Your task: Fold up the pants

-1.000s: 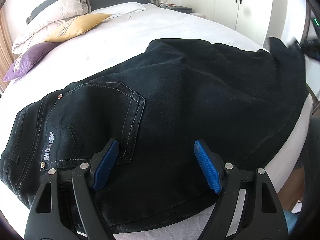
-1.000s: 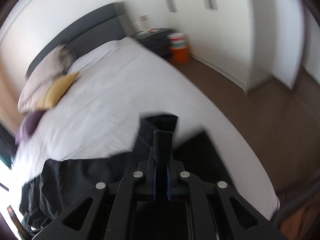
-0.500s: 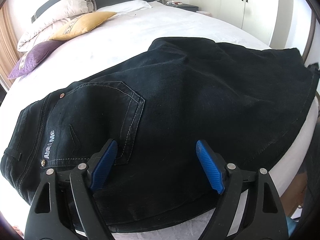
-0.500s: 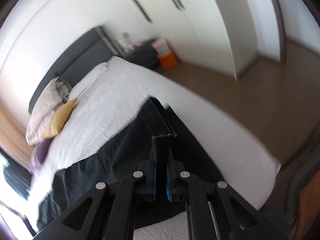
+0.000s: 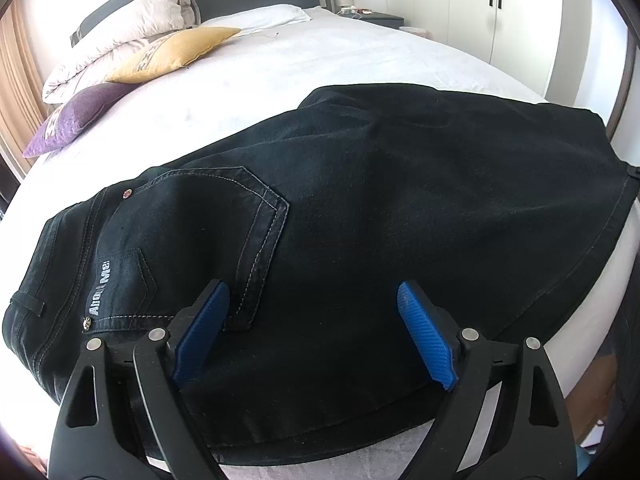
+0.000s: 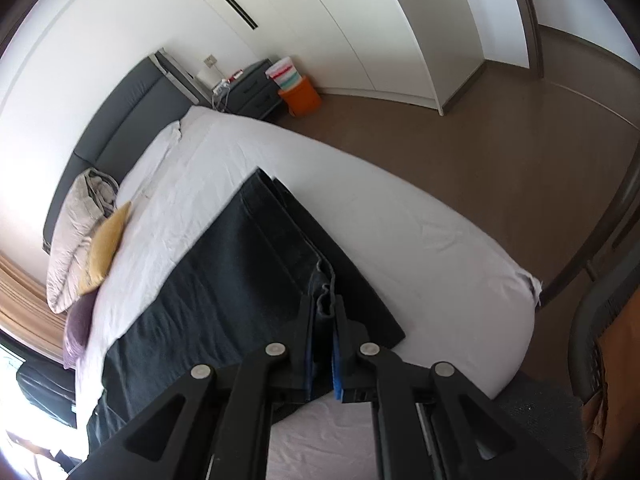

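Black jeans (image 5: 360, 208) lie flat across the white bed (image 5: 280, 64), waistband and back pocket to the left, legs stretched to the right. My left gripper (image 5: 312, 332) is open and empty, hovering just above the seat of the jeans beside the pocket. In the right wrist view the jeans (image 6: 224, 280) run away toward the left. My right gripper (image 6: 323, 320) is shut on the stacked leg ends of the jeans at the near bed edge.
Purple (image 5: 72, 116), yellow (image 5: 172, 52) and white pillows lie at the headboard. A dark nightstand (image 6: 252, 88) and an orange bin (image 6: 300, 98) stand beside the bed. White wardrobes line the wall. A mesh chair (image 6: 600, 320) is at the right.
My right gripper has carried the leg ends rightward and down, pulling the jeans out flat on the bed. My left gripper has barely moved.
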